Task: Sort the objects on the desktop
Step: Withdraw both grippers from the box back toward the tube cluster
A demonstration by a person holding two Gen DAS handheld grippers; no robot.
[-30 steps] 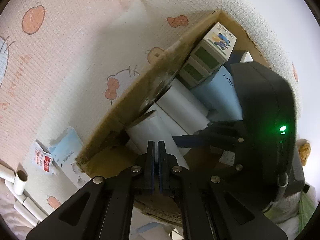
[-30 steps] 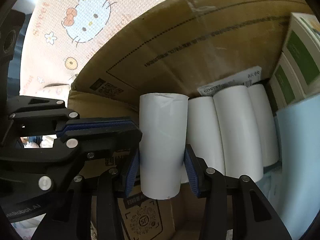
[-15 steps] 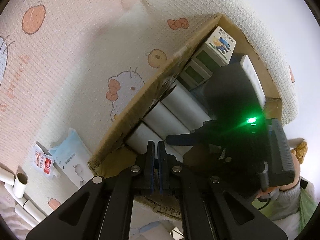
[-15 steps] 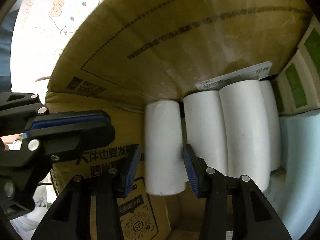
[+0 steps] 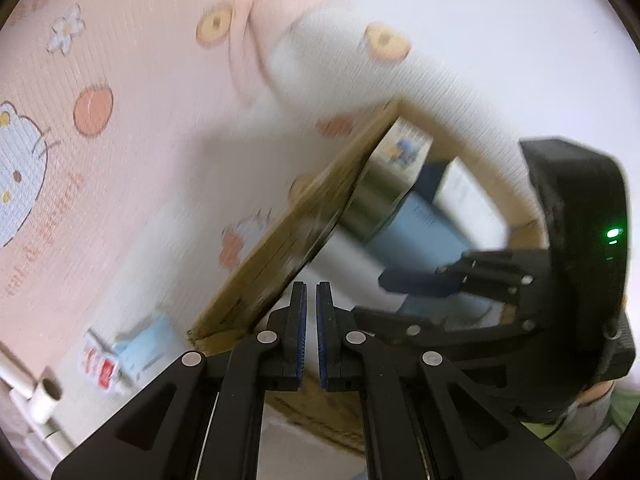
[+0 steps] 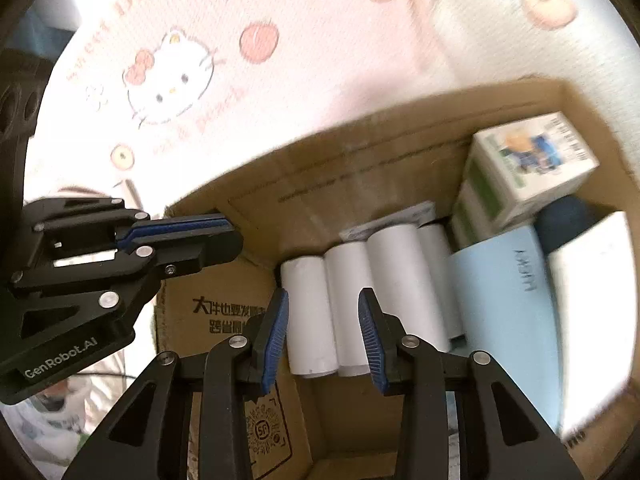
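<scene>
roll released, lying in the box [image 6: 400,168] beside the other rolls

right gripper [image 6: 323,336] has let go of the white roll [image 6: 308,316], which a second ago stood pinched between its pads and now lies at the left end of the row; its jaws are closing on nothing as it lifts clear, so this item looks sorted. left gripper [image 5: 311,336] has its jaws all but shut and empty, risen above the box edge. more rolls [image 5: 44,396] and packets [image 5: 136,348] wait on the patterned surface [image 5: 120,200]. readable: "GenRobot.AI" on the left gripper's body; chinese print and a qr code on the box flap.
</scene>
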